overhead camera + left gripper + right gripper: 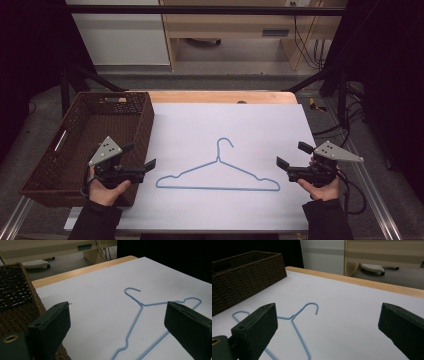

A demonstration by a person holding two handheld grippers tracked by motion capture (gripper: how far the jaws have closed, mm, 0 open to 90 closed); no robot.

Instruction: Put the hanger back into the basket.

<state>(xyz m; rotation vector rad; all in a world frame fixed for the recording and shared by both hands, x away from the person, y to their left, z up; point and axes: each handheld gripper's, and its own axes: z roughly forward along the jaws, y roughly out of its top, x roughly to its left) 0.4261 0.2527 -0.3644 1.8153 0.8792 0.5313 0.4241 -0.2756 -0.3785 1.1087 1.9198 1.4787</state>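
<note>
A light blue wire hanger (218, 176) lies flat on the white sheet (240, 125), hook pointing to the far side. My left gripper (140, 156) hovers just left of the hanger's left end, jaws open and empty. My right gripper (293, 154) is held just right of the hanger's right end, also open and empty. In the left gripper view the hanger (140, 307) lies ahead between the wide-apart jaws of the left gripper (117, 312). In the right gripper view the hanger (297, 315) lies ahead and to the left of the right gripper (328, 315).
A brown wicker basket (145, 125) stands at the sheet's left edge, right beside my left hand; its wall (15, 290) and its side (244, 275) show in the gripper views. A wooden table edge (220, 96) runs along the far side. Cables (350, 130) hang at the right.
</note>
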